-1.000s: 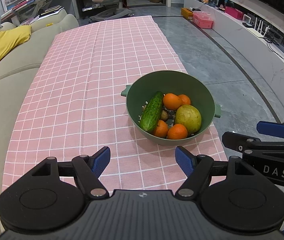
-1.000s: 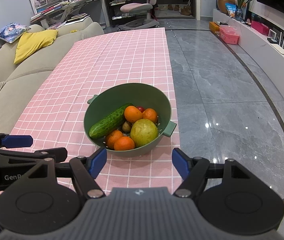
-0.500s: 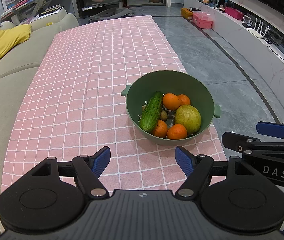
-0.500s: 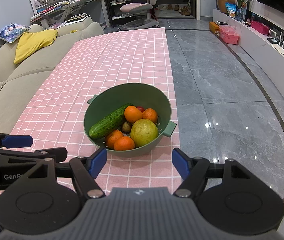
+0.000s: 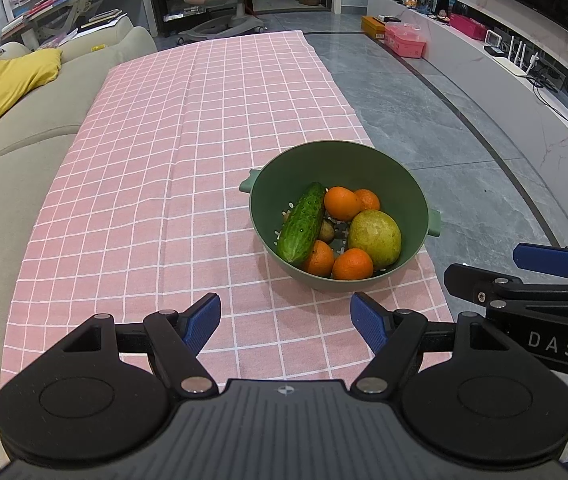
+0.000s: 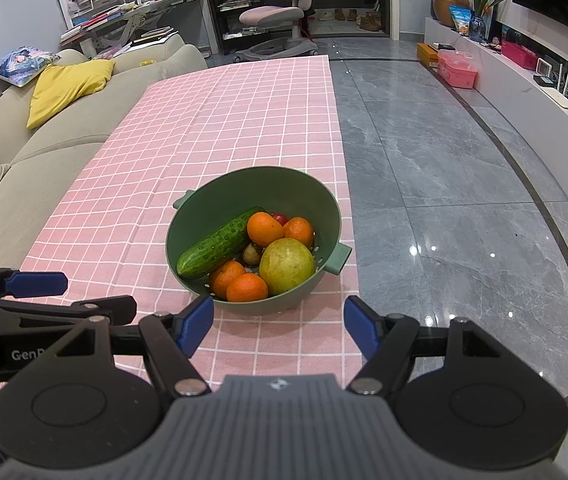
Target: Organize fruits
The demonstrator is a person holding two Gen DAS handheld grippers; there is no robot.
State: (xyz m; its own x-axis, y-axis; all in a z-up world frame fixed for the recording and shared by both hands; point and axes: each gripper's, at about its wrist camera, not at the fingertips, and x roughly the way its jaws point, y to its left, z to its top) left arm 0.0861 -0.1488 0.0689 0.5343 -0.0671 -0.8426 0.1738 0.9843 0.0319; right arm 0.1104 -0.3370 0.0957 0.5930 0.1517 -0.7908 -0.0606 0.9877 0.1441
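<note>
Comparing against the frames from a second earlier, I found almost nothing changed: the green colander bowl [image 6: 254, 240] sat at the same spot near the right edge of the pink checked tablecloth [image 5: 156, 184], and its contents had not shifted. Left gripper [image 5: 285, 322] hung short of the bowl with jaws spread wide and nothing between them; right gripper [image 6: 278, 326] likewise, wide apart and empty. Each tool showed side-on at the edge of the other's view.

Contents as I read them: a cucumber [image 6: 218, 246] leaning against the left wall, four oranges [image 6: 264, 227], a large yellow-green fruit [image 6: 287, 266], possibly a pear, a small brownish fruit [image 6: 252, 254], and a red one [image 6: 280, 218] mostly hidden at the back.

Judgement: all produce lay gathered in the bowl, none loose on the cloth. That fit either a sorted end state or a mixed bowl awaiting separation; I could not settle which
</note>
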